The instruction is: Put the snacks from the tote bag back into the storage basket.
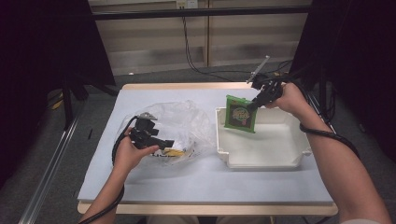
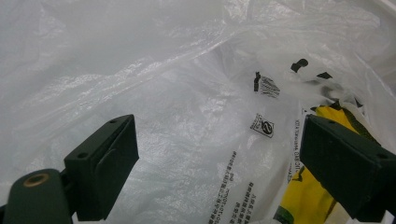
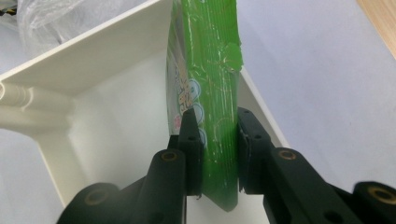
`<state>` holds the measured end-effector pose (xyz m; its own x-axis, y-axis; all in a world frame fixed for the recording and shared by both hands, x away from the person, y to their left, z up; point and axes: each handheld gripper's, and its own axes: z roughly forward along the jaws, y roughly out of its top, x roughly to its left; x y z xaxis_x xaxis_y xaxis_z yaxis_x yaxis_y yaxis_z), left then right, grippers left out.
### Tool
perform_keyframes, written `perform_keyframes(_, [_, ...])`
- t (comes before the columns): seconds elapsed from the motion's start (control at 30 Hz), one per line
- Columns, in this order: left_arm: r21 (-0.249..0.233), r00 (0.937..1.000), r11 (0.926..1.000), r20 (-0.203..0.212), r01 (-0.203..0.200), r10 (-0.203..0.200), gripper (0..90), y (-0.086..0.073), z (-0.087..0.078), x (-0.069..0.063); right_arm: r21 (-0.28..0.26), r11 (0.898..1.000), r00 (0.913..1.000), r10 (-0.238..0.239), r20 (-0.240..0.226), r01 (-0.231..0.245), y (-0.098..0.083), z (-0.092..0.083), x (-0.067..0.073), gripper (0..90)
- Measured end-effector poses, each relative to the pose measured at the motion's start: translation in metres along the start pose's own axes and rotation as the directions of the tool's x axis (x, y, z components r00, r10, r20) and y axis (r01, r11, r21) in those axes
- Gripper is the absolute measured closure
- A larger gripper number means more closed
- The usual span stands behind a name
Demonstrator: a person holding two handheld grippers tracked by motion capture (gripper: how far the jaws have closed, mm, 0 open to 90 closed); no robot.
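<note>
A green snack packet (image 1: 240, 114) hangs upright over the back left corner of the white tray (image 1: 280, 161), with my right gripper (image 1: 254, 104) shut on its top right edge. In the right gripper view the two black jaws pinch the green packet (image 3: 212, 84) above the tray's wall (image 3: 93, 56). My left gripper (image 1: 169, 143) stands open at a crumpled clear plastic bag (image 1: 180, 119) on the left of the table. Its jaws are wide apart in the left gripper view, with the bag's film (image 2: 187, 126) between them and a yellow packet (image 2: 308, 191) inside the bag.
The table carries a white sheet (image 1: 205, 182) with a wooden edge at front and back. Black curtains and stands flank both sides. Cables run across the floor behind the table. The tray's floor (image 1: 271, 142) is bare.
</note>
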<state>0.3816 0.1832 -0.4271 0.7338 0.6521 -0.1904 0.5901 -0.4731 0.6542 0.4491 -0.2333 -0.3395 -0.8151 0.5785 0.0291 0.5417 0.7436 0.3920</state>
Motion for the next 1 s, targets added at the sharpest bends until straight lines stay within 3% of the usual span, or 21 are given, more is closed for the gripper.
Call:
perform_keyframes(0.37, [0.001,1.0,1.0,-0.009,-0.001,0.001,11.8,0.0,-0.001,0.002,0.034,0.997,0.9979,-0.065,-0.006,0.065,0.005,0.015,-0.005,74.9])
perform_keyframes(0.67, [-0.004,0.9999,1.0,-0.011,0.001,-0.001,11.8,0.0,-0.004,0.003,0.012,0.994,0.9944,-0.105,-0.013,0.105,0.013,0.022,-0.01,74.7])
perform_keyframes(0.8, [-0.009,1.0,0.9999,-0.007,0.005,-0.005,11.8,0.0,-0.005,0.003,0.002,0.992,0.9924,-0.123,0.002,0.123,0.014,0.025,-0.011,73.3])
perform_keyframes(0.93, [-0.007,0.9999,1.0,-0.011,0.002,-0.002,11.8,0.0,-0.005,0.002,0.002,0.991,0.9899,-0.132,0.052,0.132,0.014,0.026,-0.012,66.4])
perform_keyframes(1.0, [-0.003,0.9999,1.0,-0.011,0.0,0.0,11.8,0.0,-0.005,0.002,0.002,0.991,0.9895,-0.135,0.052,0.135,0.014,0.028,-0.013,64.5])
